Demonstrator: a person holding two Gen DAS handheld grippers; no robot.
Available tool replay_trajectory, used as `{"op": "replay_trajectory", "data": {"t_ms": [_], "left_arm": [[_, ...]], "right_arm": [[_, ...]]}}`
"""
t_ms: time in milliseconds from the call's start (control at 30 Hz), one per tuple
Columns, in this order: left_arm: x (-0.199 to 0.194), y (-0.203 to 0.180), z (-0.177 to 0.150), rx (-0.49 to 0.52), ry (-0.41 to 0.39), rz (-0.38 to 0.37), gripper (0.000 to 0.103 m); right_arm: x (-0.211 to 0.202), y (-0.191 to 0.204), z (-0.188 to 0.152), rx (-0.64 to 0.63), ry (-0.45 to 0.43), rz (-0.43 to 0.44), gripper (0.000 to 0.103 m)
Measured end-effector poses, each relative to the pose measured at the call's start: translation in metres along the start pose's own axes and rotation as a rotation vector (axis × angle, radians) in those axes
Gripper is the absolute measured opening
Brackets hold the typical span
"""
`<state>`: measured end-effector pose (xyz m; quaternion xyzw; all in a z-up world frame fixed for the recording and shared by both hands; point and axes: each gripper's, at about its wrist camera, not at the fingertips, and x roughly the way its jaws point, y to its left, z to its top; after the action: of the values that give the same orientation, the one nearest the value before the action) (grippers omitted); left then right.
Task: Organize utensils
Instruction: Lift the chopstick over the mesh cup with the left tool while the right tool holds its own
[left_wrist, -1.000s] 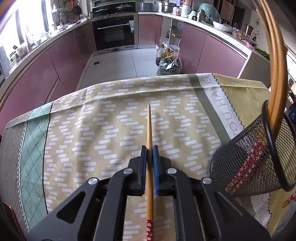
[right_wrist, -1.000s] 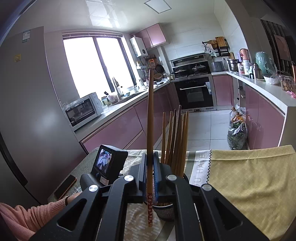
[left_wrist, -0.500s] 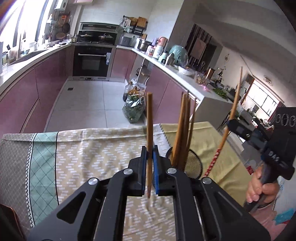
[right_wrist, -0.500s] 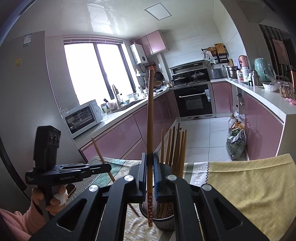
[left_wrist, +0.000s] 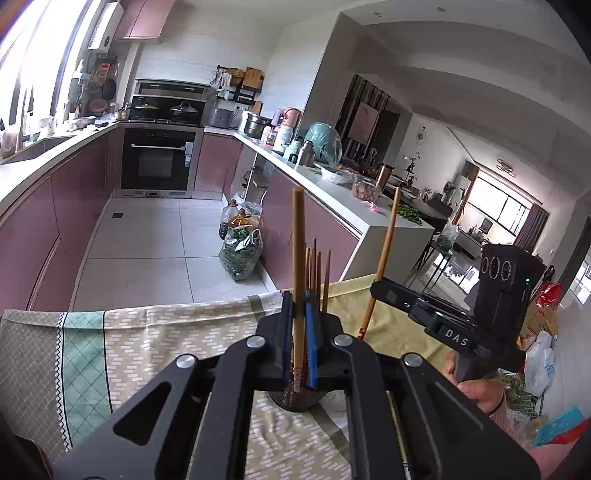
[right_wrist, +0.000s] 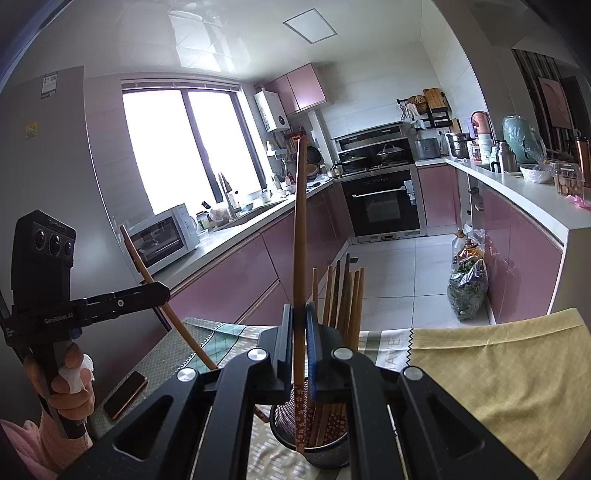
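Observation:
My left gripper is shut on a wooden chopstick, held upright with its red patterned end over the black mesh holder. My right gripper is shut on another chopstick, upright, its patterned lower end inside the mesh holder. Several chopsticks stand in the holder. The right gripper also shows in the left wrist view with its chopstick. The left gripper shows in the right wrist view, its chopstick slanting toward the holder.
The table wears a patterned cloth with a yellow part. A phone lies on the table's left side. Kitchen counters and an oven lie beyond the table.
My left gripper lifted its chopstick off the cloth, turned it upright and brought it over the holder. My right gripper lowered its chopstick's end into the holder.

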<state>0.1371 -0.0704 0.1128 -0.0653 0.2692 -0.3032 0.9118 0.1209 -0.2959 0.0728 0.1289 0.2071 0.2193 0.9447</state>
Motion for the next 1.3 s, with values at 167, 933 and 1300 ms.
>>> {"op": "replay_trajectory", "data": {"t_ms": [167, 933, 1300], "left_arm": [[-0.005, -0.016, 0.010, 0.030, -0.025, -0.011, 0.007], [0.053, -0.041, -0.010, 0.122, 0.111, 0.045, 0.007], [0.063, -0.042, -0.016, 0.133, 0.150, 0.049, 0.007]], "right_arm": [[0.003, -0.001, 0.002, 0.004, -0.005, -0.005, 0.006], [0.022, 0.001, -0.007, -0.018, 0.021, -0.051, 0.006], [0.028, 0.000, -0.016, -0.012, 0.039, -0.055, 0.006]]}}
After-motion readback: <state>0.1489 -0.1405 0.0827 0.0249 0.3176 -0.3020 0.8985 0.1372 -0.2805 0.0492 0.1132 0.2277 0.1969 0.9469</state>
